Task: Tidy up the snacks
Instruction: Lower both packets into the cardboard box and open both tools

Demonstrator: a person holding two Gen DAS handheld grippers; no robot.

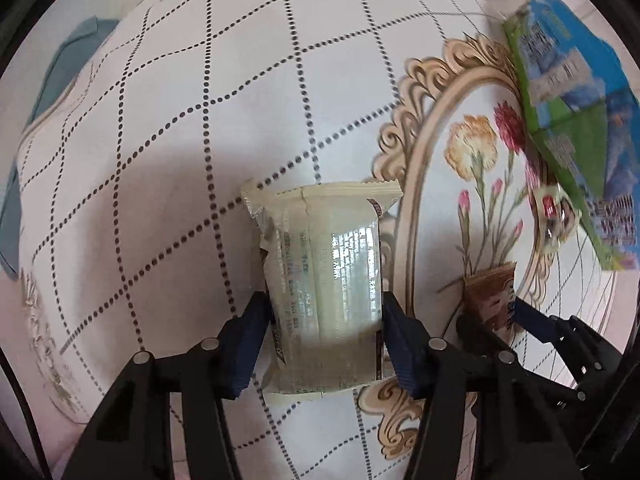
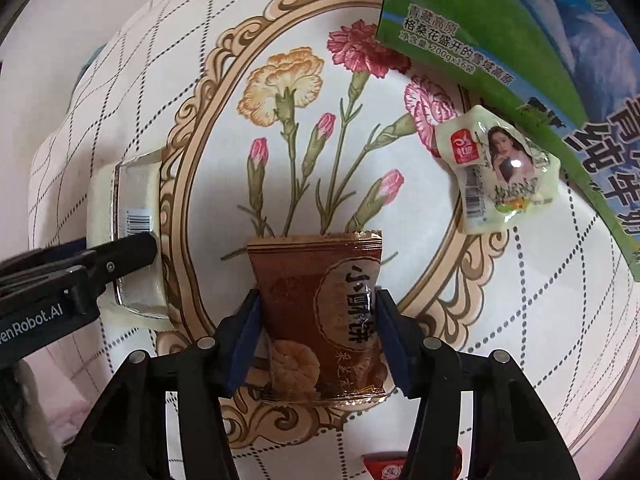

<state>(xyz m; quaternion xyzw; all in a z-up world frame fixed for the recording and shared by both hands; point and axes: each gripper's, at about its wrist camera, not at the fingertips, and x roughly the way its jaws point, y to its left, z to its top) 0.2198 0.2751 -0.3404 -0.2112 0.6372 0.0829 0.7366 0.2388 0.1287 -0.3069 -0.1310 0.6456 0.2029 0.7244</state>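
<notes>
Seen first from the left wrist, the left gripper (image 1: 326, 344) points down at a white tablecloth printed with a dotted grid and a gold-framed carnation panel (image 1: 168, 128). Its blue pads pinch the sides of a pale cream foil snack packet with small print (image 1: 324, 280), which stands lengthwise between them; its near end is blurred. To the right, the right gripper (image 1: 492, 316) shows only in part, with a brown wrapper between its tips, hard to make out. Farther right, a green and blue printed carton (image 1: 576, 128) is cut off by the picture's edge and smeared, and a small pale pouch beside it is too blurred to read.

Next, from the right wrist, the right gripper's blue pads press on both sides of a glossy brown biscuit packet with a round label (image 2: 320, 312). At the left the cream packet is half hidden behind the left gripper's black finger. To the far right a pale green pouch bearing a printed portrait (image 2: 500, 172) lies just beside the carton. A red wrapper (image 2: 384, 468) peeks in at the near edge, mostly cut off.
</notes>
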